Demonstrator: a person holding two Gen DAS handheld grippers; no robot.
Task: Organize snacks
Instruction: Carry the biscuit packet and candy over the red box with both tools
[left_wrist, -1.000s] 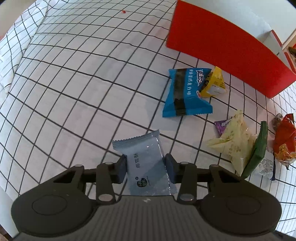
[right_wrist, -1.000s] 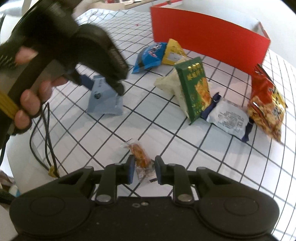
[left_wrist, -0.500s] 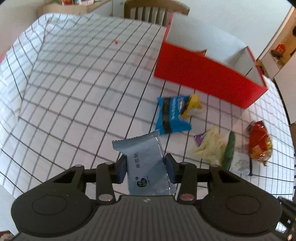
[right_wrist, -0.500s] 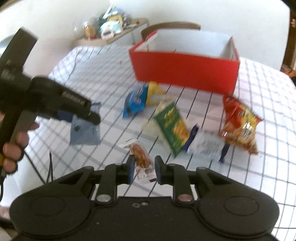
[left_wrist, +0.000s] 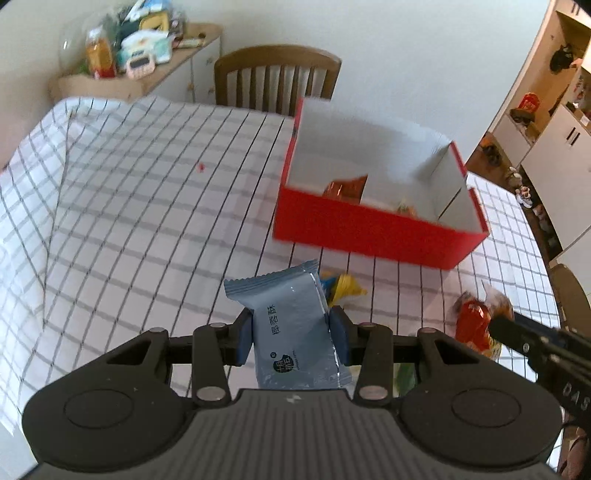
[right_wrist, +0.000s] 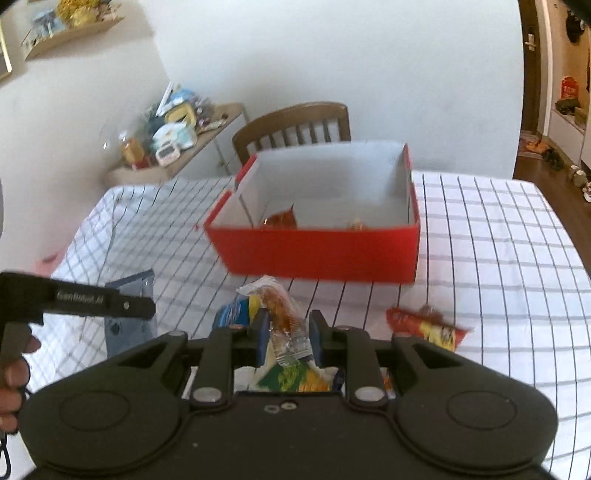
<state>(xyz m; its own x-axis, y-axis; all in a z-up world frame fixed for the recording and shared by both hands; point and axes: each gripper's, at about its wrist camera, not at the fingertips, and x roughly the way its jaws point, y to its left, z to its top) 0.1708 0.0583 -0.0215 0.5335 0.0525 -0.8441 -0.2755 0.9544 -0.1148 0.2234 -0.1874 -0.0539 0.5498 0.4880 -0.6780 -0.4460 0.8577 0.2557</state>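
- Left wrist view: the left gripper (left_wrist: 291, 336) is raised above the checked tablecloth (left_wrist: 129, 221), its fingers clamped on a light blue packet (left_wrist: 291, 332) that stands upright between them, short of the red box (left_wrist: 369, 236).
- Right wrist view: the right gripper (right_wrist: 286, 334) pinches a small clear-wrapped snack (right_wrist: 284, 321), held aloft facing the box.
- Only the right view shows the person's left hand (right_wrist: 14, 373) on its handle; only the left shows cupboards (left_wrist: 554, 129) at the right.

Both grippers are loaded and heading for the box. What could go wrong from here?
1. The blue packet is pinched only at its sides by the left gripper; it may slip.
2. The small clear-wrapped snack in the right gripper is slick.
3. Both approach the red box together and may collide.
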